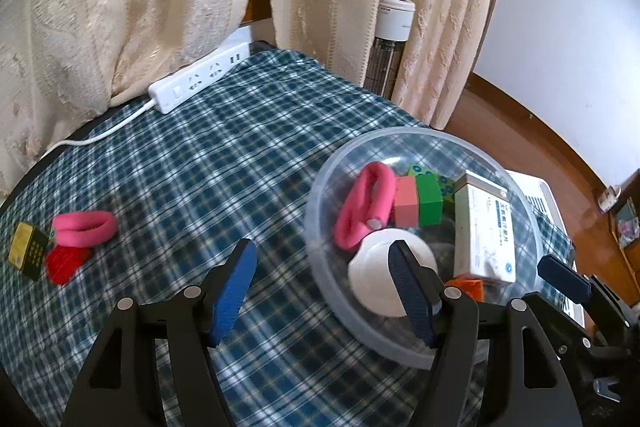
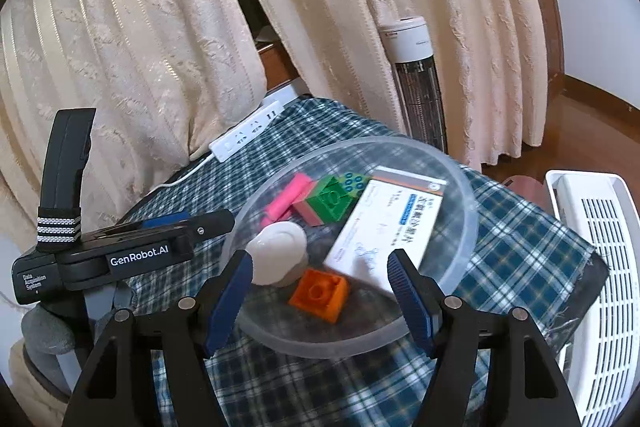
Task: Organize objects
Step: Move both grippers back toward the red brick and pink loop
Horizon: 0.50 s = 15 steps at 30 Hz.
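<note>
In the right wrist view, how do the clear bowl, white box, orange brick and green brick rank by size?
Largest to smallest:
1. clear bowl
2. white box
3. orange brick and green brick: look alike; the orange one is nearer.

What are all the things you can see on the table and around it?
bowl: one, clear plastic, on the checked cloth.
hair band in bowl: one, pink, inside the bowl.
blocks in bowl: pink, green, orange, inside the bowl.
medicine box: one, white, leaning in the bowl.
round lid: one, white, in the bowl.
hair band on cloth: one, pink, left on the cloth.
red piece: one, beside that band.
yellow-black piece: one, at the cloth's left edge.
power strip: one, white, by the curtains.
curtains: cream, behind the table.
tower heater: one, white and dark, on the floor.
white appliance: one, right of the table.
left gripper: open, empty.
right gripper: open, empty, over the bowl.
</note>
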Motion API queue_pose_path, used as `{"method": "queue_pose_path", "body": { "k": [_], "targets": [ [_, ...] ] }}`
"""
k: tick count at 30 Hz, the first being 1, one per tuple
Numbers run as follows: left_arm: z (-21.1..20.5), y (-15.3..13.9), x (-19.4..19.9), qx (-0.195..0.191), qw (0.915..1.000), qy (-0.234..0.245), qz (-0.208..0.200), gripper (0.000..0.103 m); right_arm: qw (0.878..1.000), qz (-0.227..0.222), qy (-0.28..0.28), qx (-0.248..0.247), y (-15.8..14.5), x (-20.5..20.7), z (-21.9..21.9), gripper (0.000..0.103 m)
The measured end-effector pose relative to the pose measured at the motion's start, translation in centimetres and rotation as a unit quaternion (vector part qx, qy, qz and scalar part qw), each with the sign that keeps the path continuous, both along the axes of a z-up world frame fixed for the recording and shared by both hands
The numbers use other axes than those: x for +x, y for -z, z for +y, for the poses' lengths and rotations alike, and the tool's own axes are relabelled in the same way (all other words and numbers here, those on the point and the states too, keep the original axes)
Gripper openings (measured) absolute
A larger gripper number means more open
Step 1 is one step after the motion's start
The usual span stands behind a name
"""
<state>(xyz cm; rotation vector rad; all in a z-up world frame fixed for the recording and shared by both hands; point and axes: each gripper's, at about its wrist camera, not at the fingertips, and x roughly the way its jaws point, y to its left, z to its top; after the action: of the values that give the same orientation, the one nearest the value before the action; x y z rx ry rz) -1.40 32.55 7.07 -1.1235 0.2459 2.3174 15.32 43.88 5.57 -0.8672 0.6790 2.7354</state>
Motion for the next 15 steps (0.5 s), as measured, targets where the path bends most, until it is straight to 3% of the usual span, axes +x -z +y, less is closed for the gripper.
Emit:
{"method": "queue_pose_path", "body": {
  "k": [15],
  "targets": [
    [-6.6,0.2,-1.1,0.008,0.9983,-0.057,-0.005,0.07,0.999,-0.007,-0.047,0.015,-0.6,-2.2,-4.7,0.074]
  ]
}}
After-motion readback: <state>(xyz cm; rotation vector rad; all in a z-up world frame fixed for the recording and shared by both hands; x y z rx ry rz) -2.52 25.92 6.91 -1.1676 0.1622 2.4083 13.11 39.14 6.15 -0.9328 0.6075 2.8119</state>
